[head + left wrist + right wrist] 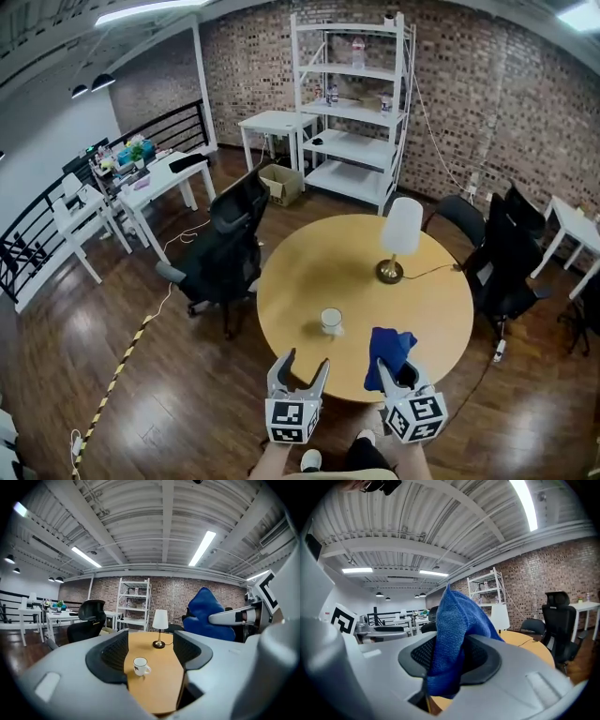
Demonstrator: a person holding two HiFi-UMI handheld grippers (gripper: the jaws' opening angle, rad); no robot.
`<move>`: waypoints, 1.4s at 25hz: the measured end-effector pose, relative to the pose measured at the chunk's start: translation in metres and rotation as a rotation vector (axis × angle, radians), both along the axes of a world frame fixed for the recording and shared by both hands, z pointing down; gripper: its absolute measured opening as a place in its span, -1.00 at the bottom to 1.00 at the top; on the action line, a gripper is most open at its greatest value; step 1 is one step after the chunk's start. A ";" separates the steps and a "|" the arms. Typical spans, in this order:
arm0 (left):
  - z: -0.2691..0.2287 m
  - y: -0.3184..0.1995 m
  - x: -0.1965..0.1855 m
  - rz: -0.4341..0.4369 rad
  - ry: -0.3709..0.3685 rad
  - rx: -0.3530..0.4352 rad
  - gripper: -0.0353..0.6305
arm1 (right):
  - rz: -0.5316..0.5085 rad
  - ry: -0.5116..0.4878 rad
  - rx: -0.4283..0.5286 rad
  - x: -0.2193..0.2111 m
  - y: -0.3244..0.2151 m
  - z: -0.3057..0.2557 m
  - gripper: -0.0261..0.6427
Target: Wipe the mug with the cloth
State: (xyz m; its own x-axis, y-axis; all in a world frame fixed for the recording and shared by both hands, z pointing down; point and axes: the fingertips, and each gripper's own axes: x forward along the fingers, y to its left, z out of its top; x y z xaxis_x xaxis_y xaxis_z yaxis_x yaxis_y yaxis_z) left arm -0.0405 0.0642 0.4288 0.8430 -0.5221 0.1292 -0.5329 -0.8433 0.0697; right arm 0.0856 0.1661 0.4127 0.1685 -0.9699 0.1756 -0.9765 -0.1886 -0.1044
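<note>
left gripper [306, 362] wide | right gripper [398, 373] clamps cloth [452, 634] | mug [140, 665] print: left gripper view only

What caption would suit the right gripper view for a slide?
Right gripper shut on a blue cloth, table beyond.

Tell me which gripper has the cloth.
The right gripper, shut on the blue cloth; the left gripper stands open and empty.
</note>
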 end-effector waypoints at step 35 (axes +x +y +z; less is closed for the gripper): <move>0.314 -0.107 0.171 -0.340 -0.358 -0.624 -0.38 | -0.114 -0.032 -0.278 0.178 -0.119 0.115 -0.53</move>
